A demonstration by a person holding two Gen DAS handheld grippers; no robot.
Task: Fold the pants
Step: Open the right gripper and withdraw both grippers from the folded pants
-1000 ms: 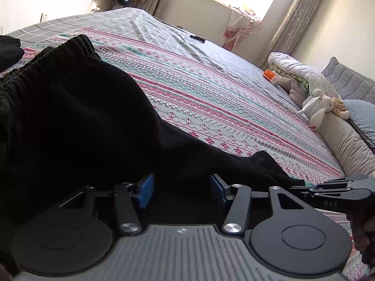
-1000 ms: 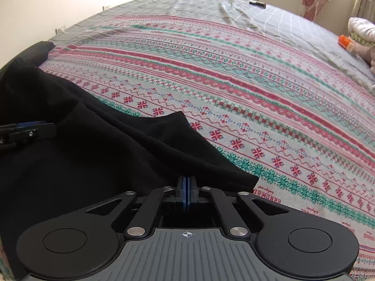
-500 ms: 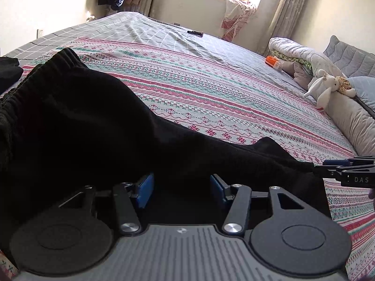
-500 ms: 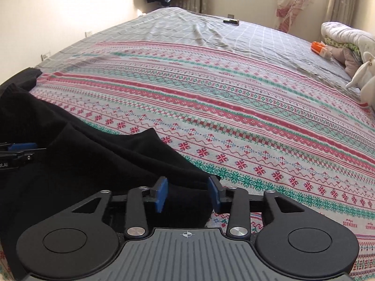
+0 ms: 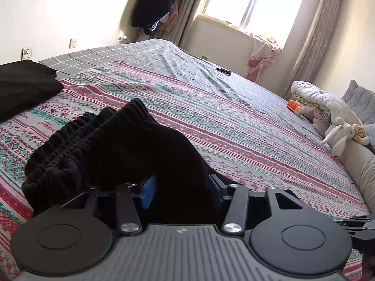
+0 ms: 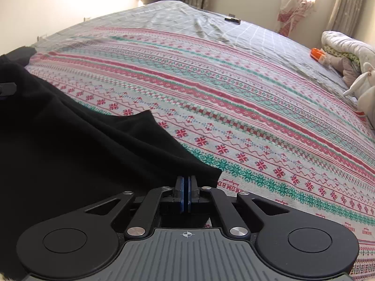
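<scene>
On the near edge of the patterned bedspread, the black pants lie bunched, waistband ruffled. Left gripper has its jaws spread wide with cloth heaped between them. Right gripper is clenched on the pants' hem corner.

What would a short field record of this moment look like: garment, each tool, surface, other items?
garment: black pants, bunched, elastic waistband toward the left, lying on the bed
left tool: jaws apart, pants fabric between them
right tool: jaws pressed together at the fabric's near edge; grip itself hidden
surface: patterned bedspread over a grey checked sheet
other items: second dark garment at far left; white plush rabbit; orange object; small dark object on the sheet
</scene>
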